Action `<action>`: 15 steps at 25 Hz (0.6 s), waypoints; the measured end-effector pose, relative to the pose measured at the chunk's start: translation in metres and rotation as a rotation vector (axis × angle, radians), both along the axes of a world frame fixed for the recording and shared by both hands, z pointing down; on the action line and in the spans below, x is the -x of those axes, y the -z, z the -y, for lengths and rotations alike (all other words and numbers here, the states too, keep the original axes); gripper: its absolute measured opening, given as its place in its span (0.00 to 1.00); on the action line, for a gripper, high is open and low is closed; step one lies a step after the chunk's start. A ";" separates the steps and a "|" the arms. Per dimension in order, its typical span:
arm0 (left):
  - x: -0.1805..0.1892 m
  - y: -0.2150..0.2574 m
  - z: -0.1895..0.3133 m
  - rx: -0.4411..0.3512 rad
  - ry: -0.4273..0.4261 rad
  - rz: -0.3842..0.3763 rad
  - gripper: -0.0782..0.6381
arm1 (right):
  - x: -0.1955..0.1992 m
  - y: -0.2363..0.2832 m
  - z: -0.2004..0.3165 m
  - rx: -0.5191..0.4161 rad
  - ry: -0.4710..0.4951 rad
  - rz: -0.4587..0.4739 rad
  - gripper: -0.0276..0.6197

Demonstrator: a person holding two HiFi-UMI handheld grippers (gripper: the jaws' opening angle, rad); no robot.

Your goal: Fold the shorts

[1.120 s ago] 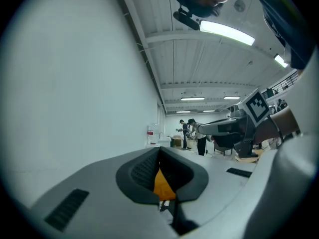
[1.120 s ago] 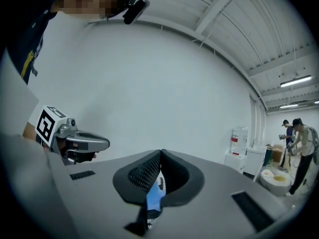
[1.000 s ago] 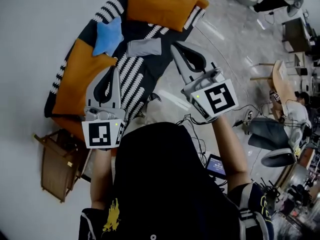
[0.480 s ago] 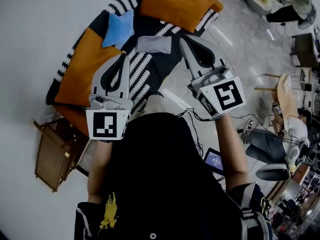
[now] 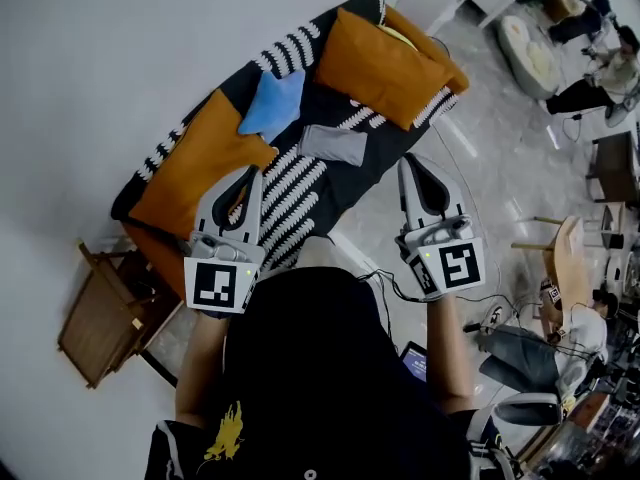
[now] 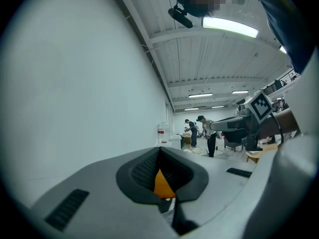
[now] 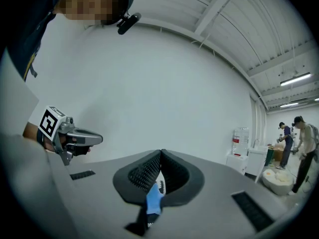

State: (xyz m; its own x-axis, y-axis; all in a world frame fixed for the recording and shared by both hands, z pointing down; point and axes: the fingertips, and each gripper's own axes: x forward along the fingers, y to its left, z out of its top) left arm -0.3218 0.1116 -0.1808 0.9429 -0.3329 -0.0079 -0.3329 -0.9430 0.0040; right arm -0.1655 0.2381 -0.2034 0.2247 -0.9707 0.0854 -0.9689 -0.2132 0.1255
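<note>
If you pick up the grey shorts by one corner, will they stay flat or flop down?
Probably flop: the grey shorts look like soft cloth, lying limp and flat on the striped cover. They are likely light too, since they look thin. They shouldn't roll or slide much if pushed, because cloth on cloth tends to grip and bunch up.

The left gripper [image 6: 160, 149] hides all but a thin bit of the soft orange cushion [image 6: 162, 183]. Far-off standing people [image 6: 212, 136] look too small to make out.
</note>
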 end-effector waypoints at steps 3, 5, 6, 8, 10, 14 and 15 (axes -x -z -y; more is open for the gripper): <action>0.016 -0.017 0.002 -0.013 -0.021 0.075 0.13 | -0.001 -0.011 -0.012 0.007 -0.037 0.037 0.07; 0.022 -0.020 0.004 -0.019 -0.025 0.093 0.13 | 0.002 -0.016 -0.017 0.008 -0.057 0.055 0.06; 0.024 -0.018 0.004 -0.019 -0.024 0.078 0.13 | 0.005 -0.018 -0.019 0.009 -0.062 0.059 0.06; 0.027 -0.010 0.006 -0.020 -0.016 0.041 0.13 | 0.010 -0.023 -0.023 0.018 -0.068 0.066 0.06; 0.031 -0.007 0.008 -0.034 -0.014 0.045 0.13 | 0.013 -0.024 -0.028 0.022 -0.076 0.076 0.06; 0.037 -0.017 0.009 -0.055 -0.034 0.116 0.13 | 0.012 -0.024 -0.034 0.027 -0.088 0.086 0.06; 0.038 -0.018 0.008 -0.062 -0.039 0.125 0.13 | 0.014 -0.026 -0.035 0.034 -0.085 0.084 0.06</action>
